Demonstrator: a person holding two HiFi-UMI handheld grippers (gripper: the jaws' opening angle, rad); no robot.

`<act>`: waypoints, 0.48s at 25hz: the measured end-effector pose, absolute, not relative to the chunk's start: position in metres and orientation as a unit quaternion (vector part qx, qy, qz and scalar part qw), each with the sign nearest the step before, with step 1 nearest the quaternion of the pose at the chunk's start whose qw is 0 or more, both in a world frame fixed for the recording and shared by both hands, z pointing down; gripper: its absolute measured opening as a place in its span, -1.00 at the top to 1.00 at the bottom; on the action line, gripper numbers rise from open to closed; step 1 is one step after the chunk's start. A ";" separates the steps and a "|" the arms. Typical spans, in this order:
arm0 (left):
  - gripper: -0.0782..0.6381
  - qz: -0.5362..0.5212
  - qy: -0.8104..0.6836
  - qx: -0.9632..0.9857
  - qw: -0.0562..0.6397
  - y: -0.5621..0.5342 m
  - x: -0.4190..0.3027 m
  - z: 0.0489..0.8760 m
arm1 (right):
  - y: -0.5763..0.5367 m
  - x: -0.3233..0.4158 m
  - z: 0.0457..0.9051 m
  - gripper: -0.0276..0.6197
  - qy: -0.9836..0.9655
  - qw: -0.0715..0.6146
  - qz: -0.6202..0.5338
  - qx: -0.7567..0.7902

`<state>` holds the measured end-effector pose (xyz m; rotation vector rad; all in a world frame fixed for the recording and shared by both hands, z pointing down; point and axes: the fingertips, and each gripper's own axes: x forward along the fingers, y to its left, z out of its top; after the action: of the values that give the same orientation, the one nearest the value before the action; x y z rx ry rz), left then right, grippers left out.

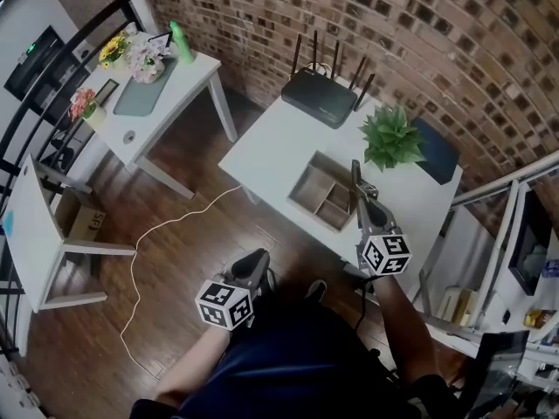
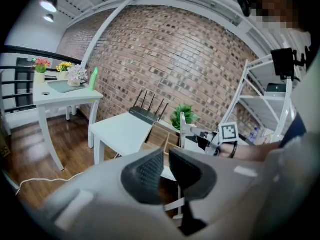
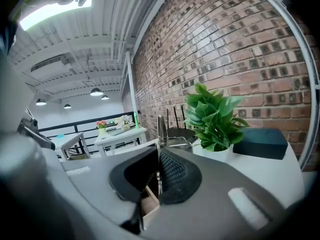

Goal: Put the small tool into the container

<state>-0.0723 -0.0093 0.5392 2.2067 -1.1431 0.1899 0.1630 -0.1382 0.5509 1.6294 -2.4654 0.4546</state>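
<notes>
The small tool (image 3: 159, 129) is a thin flat strip of metal, and my right hand-held gripper (image 3: 157, 159) has it pinched between its pads. The jaws are squeezed fully together on it, and most of the strip pokes out past the tips. From the head view the tool (image 1: 355, 175) points away from me, out over the bench (image 1: 279, 138). Gripping it low like that makes sense to me, since the free end can lead the way in.

The container (image 1: 307, 184), a wooden tray with dividers, sits right under and slightly left of that hand-held gripper's tips. You can see its wooden edge peeking out below the jaws in the right gripper view too. So I'd call this the carry part basically done and the lowering part not started. The tool isn't in a compartment yet. My guess is the big left section is the easy target. The smaller ones look tight for a strip this long.

My left hand-held gripper (image 1: 251, 264) hangs off the near edge of the bench, close to my body. Its jaws are a little apart with nothing in them, just parked out of the way.

Beyond the right gripper there's a potted plant (image 1: 390, 136) off to the right, and a router (image 1: 319, 94) further back.
</notes>
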 end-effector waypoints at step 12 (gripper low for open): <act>0.70 0.073 -0.429 0.840 0.324 -0.010 -0.067 0.543 | -0.140 0.154 0.589 0.88 -0.819 0.145 0.138 0.537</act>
<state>-0.0673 -0.0101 0.5428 2.2039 -1.1241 0.1909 0.1540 -0.1400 0.5887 1.5478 -2.3608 0.3974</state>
